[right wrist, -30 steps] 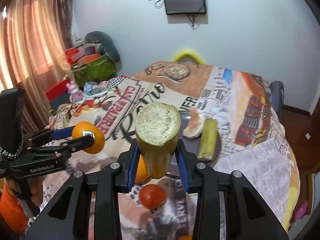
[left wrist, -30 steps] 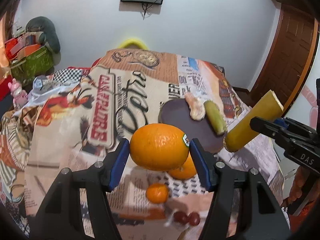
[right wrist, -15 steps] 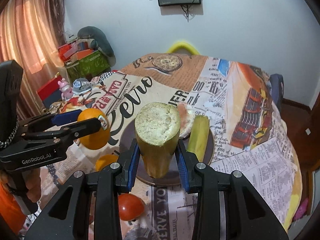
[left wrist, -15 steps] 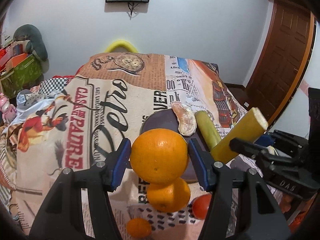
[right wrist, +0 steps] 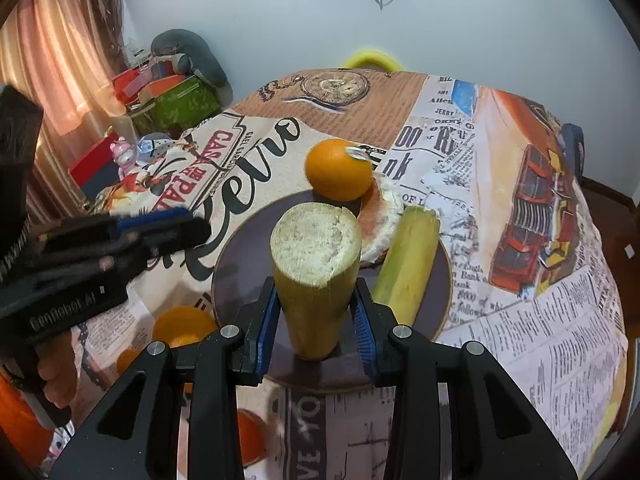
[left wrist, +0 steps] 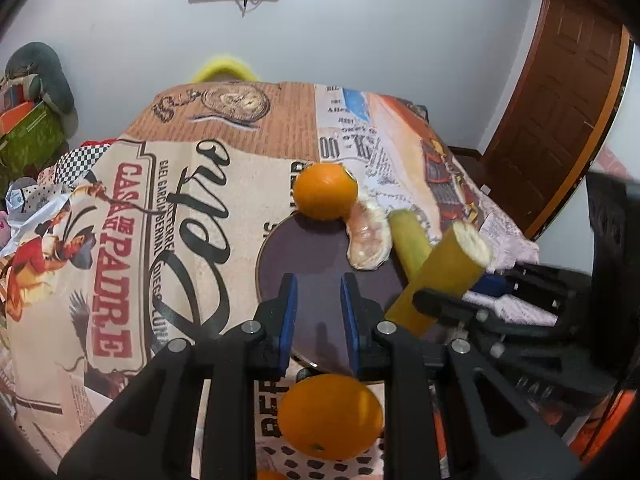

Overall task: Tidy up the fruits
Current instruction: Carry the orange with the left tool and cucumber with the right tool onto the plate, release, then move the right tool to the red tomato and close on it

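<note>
My left gripper [left wrist: 318, 280] hovers over the dark plate [left wrist: 304, 252] with its jaws closing and nothing between them. The big orange [left wrist: 325, 191] lies free at the plate's far rim, against a peeled citrus segment [left wrist: 368, 240]. In the right wrist view that orange [right wrist: 339, 170] carries a sticker. My right gripper [right wrist: 316, 292] is shut on a thick yellow-green cane piece [right wrist: 316, 280], held tilted over the plate's [right wrist: 240, 264] near side. Another cane piece [right wrist: 408, 256] lies on the plate's right part.
A second orange [left wrist: 330, 416] sits on the printed tablecloth just in front of the plate, with a tomato [right wrist: 250, 436] nearer still. Boxes and toys [right wrist: 172, 100] crowd the far left beside a curtain. A wooden door [left wrist: 560, 120] stands at the right.
The left gripper has let go of the big orange, which now rests at the plate's far rim, and its jaws have narrowed. Both grippers have moved forward and lower over the plate.
</note>
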The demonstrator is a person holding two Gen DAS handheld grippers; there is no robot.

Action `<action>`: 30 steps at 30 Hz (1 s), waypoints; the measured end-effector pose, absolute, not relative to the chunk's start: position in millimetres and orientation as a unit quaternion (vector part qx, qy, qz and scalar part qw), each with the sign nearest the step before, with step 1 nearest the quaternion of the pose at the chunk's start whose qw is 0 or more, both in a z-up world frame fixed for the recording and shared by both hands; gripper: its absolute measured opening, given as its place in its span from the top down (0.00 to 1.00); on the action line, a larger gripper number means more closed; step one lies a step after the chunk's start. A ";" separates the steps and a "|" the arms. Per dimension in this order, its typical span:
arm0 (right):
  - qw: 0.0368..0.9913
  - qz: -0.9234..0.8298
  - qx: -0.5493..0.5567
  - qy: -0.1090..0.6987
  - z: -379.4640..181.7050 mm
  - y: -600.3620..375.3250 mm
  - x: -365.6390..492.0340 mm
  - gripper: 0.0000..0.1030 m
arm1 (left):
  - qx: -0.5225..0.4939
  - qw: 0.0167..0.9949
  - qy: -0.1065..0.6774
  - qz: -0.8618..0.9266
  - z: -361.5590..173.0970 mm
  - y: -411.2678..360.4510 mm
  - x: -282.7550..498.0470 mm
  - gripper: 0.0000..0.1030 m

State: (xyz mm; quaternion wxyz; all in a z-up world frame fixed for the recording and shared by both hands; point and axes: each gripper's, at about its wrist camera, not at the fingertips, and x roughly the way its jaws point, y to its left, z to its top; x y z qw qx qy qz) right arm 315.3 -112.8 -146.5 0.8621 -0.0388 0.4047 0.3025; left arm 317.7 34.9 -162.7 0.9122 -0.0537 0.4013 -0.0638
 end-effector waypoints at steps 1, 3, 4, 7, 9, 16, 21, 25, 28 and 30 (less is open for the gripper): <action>0.861 0.303 -0.038 0.407 -146.9 -111.9 318.7 0.69 | -0.053 0.911 0.405 -0.061 -165.4 36.0 318.3 0.79; 0.860 0.304 -0.034 0.410 -148.0 -110.7 324.5 0.69 | -0.054 0.908 0.411 -0.059 -170.3 38.1 319.3 0.79; 0.859 0.305 -0.032 0.411 -148.7 -110.0 327.0 0.69 | -0.056 0.907 0.413 -0.058 -172.0 39.5 319.7 0.78; 0.859 0.298 -0.032 0.415 -149.2 -107.0 333.5 0.67 | -0.063 0.905 0.418 -0.055 -176.8 43.8 318.7 0.71; 0.863 0.287 -0.037 0.414 -149.2 -105.5 336.4 0.65 | -0.065 0.905 0.418 -0.054 -178.7 45.4 317.4 0.67; 0.866 0.260 -0.049 0.424 -155.7 -105.4 345.9 0.61 | -0.059 0.909 0.409 -0.049 -177.2 45.7 311.1 0.51; 0.866 0.255 -0.052 0.427 -156.2 -110.3 342.4 0.56 | -0.059 0.910 0.408 -0.048 -173.1 45.9 306.9 0.50; 0.872 0.252 -0.058 0.415 -146.6 -115.6 331.5 0.52 | -0.059 0.912 0.404 -0.043 -166.5 46.8 299.5 0.49; 0.881 0.247 -0.061 0.399 -134.4 -121.0 319.3 0.51 | -0.057 0.915 0.398 -0.039 -159.1 46.5 290.6 0.47; 0.886 0.244 -0.063 0.388 -126.1 -124.0 310.9 0.51 | -0.055 0.917 0.394 -0.038 -153.8 46.1 283.7 0.47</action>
